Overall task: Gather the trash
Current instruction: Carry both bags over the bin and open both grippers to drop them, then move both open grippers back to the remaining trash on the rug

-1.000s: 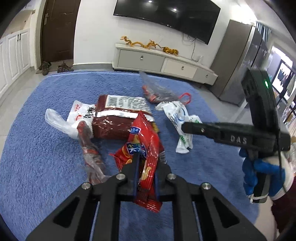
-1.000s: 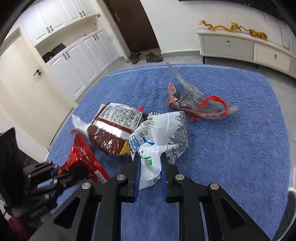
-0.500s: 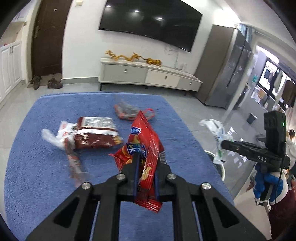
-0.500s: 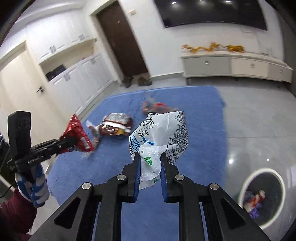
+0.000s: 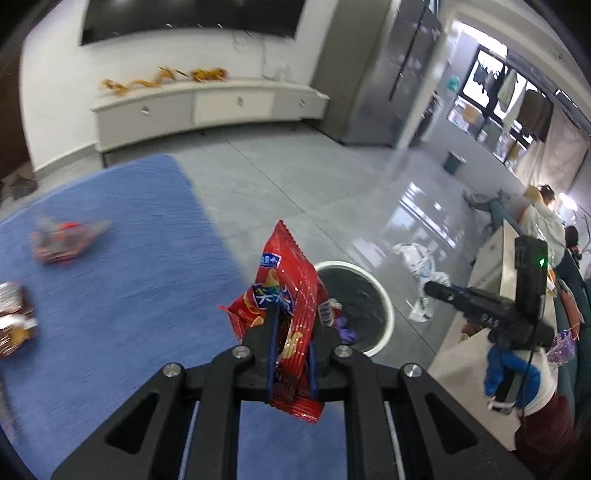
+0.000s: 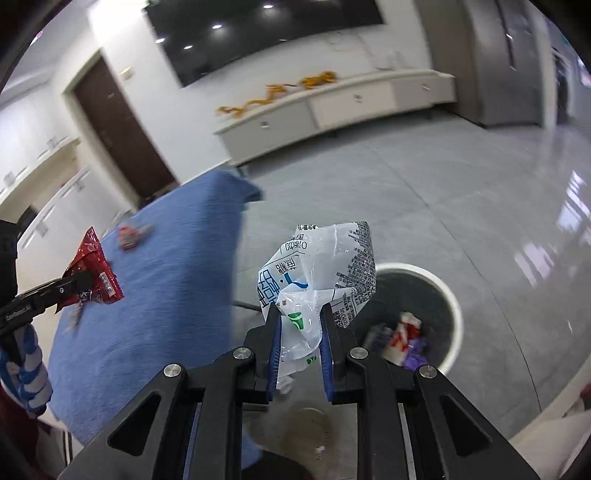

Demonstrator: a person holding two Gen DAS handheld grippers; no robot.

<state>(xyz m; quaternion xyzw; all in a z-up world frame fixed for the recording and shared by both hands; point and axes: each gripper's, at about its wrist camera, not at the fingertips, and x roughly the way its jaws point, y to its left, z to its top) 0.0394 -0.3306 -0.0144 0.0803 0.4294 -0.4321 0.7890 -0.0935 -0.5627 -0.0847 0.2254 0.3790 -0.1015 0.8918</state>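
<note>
A grey tiled floor (image 5: 295, 192) runs from a blue rug (image 5: 110, 288) to a long white sideboard (image 5: 207, 107) under a wall-mounted television (image 5: 184, 18). A white-rimmed bin (image 6: 448, 295) stands on the tiles just off the rug, with wrappers inside. The left tongs (image 5: 291, 354) are clamped on a red snack packet (image 5: 284, 295) in front of the bin. The right tongs (image 6: 299, 347) pinch a white plastic wrapper (image 6: 317, 273) beside the bin's rim. More litter (image 5: 62, 240) lies on the rug.
</note>
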